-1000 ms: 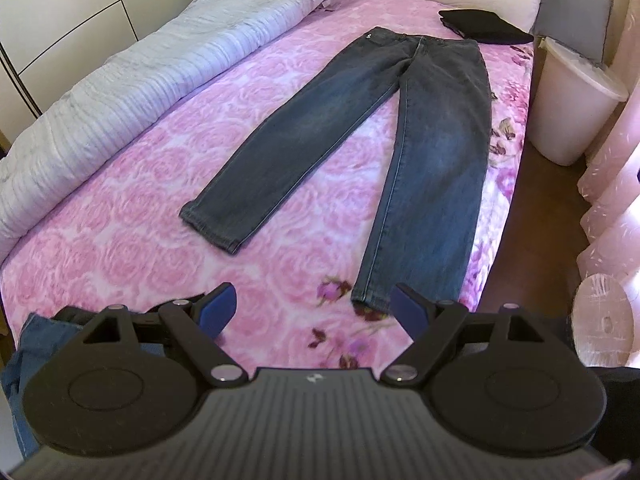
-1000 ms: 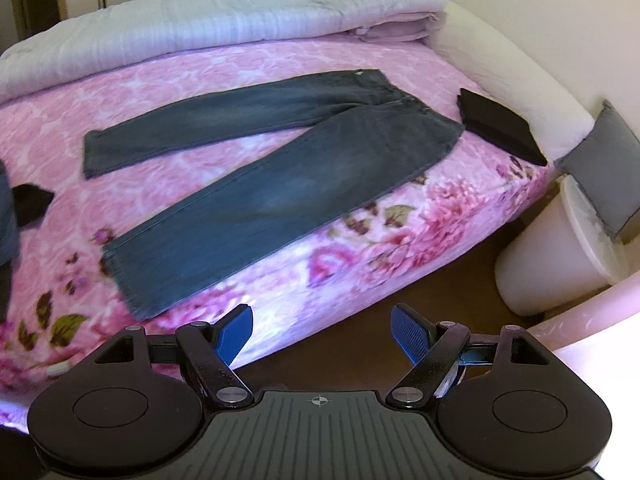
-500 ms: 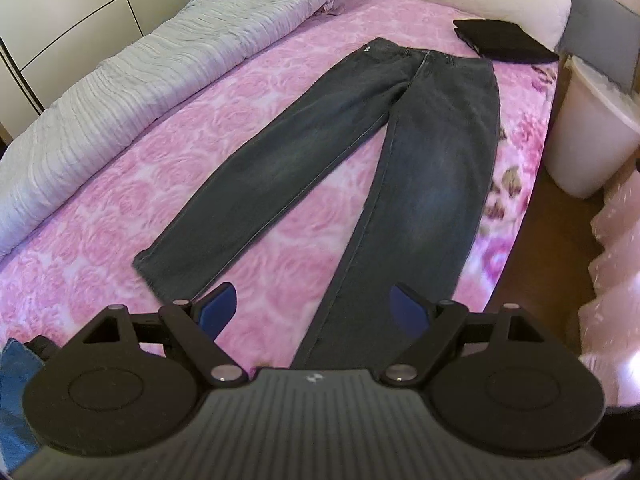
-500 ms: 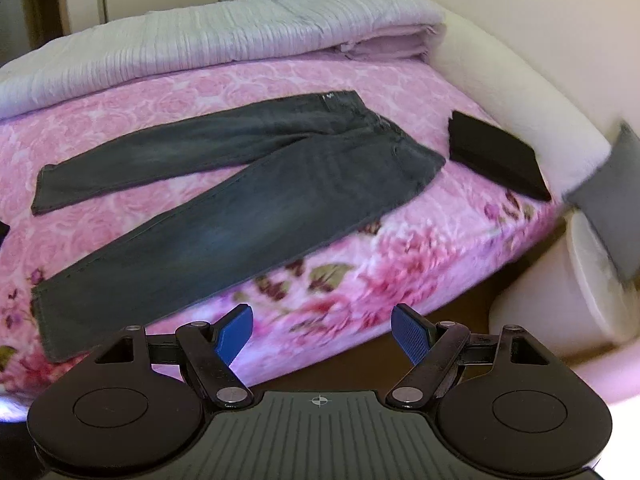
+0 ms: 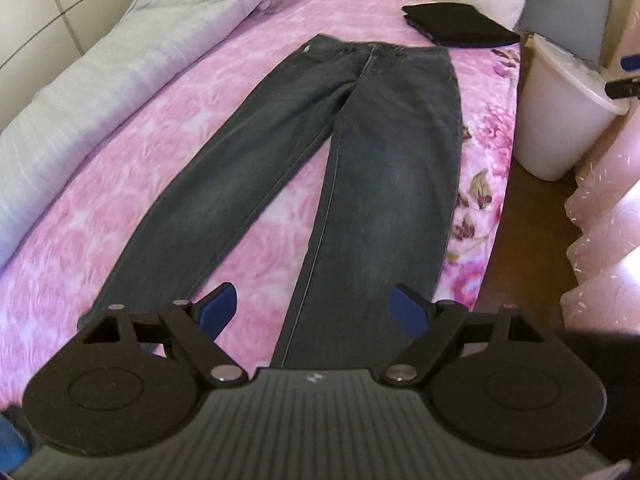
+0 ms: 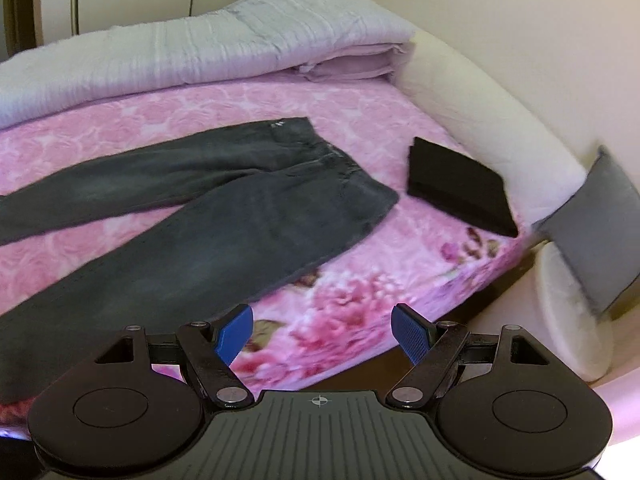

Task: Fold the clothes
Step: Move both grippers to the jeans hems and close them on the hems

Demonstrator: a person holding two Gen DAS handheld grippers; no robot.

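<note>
Bare pink rose-print bedsheet [image 5: 132, 184] flanks the flat dark denim jeans [image 5: 372, 168]; folded black garment [image 6: 460, 188] crowds the waistband, white plastic bin [image 5: 560, 112] hugs the bedside.

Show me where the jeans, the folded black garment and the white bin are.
jeans [image 5: 384, 168], left wrist view, on the thigh of one leg.
folded black garment [image 6: 456, 192], right wrist view, on its top face.
white bin [image 5: 560, 120], left wrist view, on its side wall.
</note>
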